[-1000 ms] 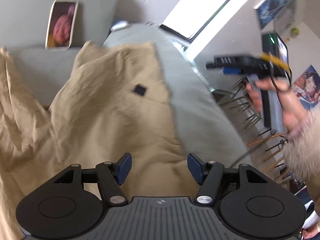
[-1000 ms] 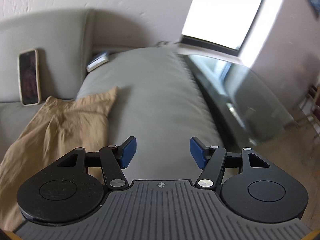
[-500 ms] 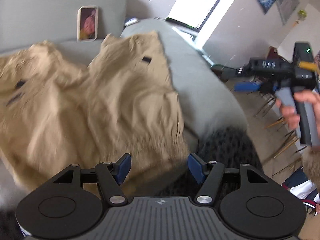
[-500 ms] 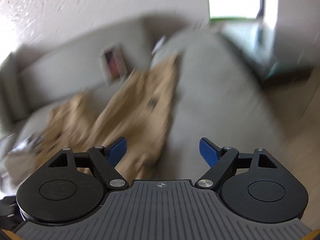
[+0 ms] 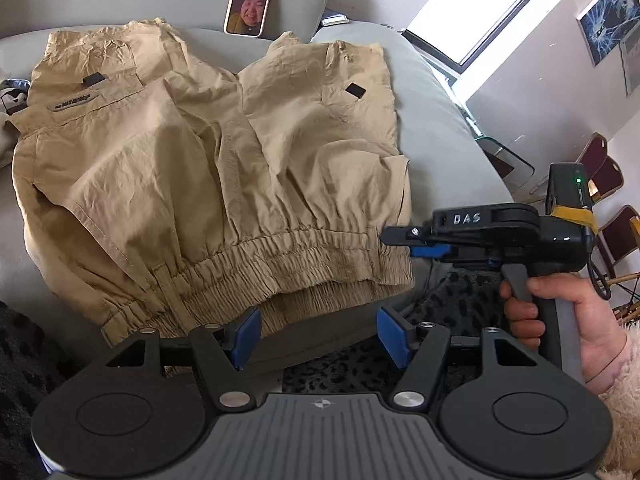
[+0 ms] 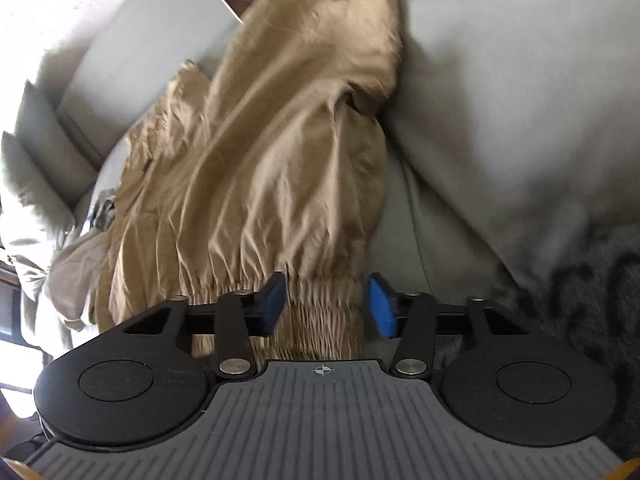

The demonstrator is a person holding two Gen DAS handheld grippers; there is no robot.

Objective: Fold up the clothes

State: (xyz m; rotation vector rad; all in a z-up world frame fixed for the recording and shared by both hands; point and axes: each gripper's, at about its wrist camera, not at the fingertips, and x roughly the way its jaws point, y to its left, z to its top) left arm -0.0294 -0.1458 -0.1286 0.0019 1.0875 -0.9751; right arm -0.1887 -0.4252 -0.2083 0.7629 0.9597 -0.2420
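Note:
A pair of tan trousers [image 5: 208, 168] lies spread on a grey sofa [image 5: 440, 128], its elastic waistband [image 5: 304, 256] at the near edge. My left gripper [image 5: 318, 336] is open and empty, just in front of the waistband's middle. My right gripper [image 6: 326, 304] is open, with the waistband's right corner [image 6: 320, 304] between its blue pads, not clamped. In the left wrist view the right gripper [image 5: 424, 244] shows side-on at the waistband's right end, held by a hand [image 5: 560, 312].
A phone [image 5: 249, 4] leans against the sofa back behind the trousers. A dark leopard-print fabric [image 5: 460, 292] lies below the sofa's front edge. Pale clothes [image 6: 36, 248] lie at the sofa's left end. Chairs [image 5: 608, 184] stand at the right.
Both grippers have pulled back toward the sofa's near edge. The right gripper has swung left and down onto the waistband's right corner. The trousers now lie spread out.

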